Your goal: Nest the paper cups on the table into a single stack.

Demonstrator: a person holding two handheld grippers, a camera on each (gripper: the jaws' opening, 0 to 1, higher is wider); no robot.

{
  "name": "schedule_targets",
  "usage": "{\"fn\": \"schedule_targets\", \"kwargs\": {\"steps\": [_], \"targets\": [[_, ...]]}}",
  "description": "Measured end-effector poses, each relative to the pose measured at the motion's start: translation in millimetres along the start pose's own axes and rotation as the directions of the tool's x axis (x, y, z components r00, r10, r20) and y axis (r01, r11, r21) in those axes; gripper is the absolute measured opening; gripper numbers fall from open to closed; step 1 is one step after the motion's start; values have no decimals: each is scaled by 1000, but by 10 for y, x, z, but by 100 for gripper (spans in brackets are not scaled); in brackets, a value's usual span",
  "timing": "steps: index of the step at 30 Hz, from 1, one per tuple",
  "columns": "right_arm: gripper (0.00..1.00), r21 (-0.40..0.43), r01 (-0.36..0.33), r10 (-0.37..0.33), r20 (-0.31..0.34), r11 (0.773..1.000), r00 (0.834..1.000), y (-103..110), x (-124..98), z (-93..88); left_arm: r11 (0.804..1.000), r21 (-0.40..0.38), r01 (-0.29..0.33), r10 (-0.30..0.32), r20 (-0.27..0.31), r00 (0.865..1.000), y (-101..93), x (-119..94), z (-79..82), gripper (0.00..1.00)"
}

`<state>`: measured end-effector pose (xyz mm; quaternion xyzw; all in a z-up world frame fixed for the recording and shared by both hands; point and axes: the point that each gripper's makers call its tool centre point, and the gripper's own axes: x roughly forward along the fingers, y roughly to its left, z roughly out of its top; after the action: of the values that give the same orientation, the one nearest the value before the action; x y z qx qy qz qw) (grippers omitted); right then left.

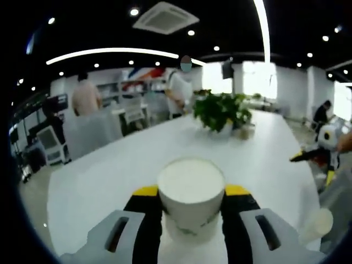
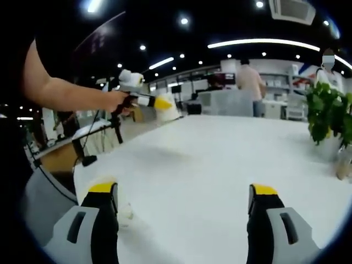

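While the white paper cup [image 1: 191, 198] sits clamped between the left gripper [image 1: 191, 204] and its yellow-tipped black jaws, it stands upright with its long axis vertical and the open mouth facing up, held just over the big white table [image 1: 110, 176]. Its base is cut off behind the jaws, so can't say whether it touches the tabletop. In the right gripper view you can see that same cup from the side, small and kinda blurry, out past the table's far edge. Another pale cup [image 1: 317, 224] lies tipped near the table's edge, half cut off, hard to make out. The right gripper [image 2: 184, 206] has its jaws spread wide apart, nothing between them, low over the table. Further back there's a green potted plant [image 1: 221, 111] on the table.
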<state>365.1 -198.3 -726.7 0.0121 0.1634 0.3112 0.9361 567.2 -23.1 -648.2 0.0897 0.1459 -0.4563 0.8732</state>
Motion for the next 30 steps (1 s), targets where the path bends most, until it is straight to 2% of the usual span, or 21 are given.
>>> {"fn": "schedule_targets", "kwargs": {"steps": [19, 30], "targets": [[97, -31, -17, 18, 30, 999, 999, 118, -73, 177, 995, 32, 89, -90, 17, 996, -704, -372, 273, 40], [97, -44, -33, 35, 40, 998, 999, 216, -116, 227, 987, 47, 152, -152, -2, 988, -1246, -616, 215, 40]]}}
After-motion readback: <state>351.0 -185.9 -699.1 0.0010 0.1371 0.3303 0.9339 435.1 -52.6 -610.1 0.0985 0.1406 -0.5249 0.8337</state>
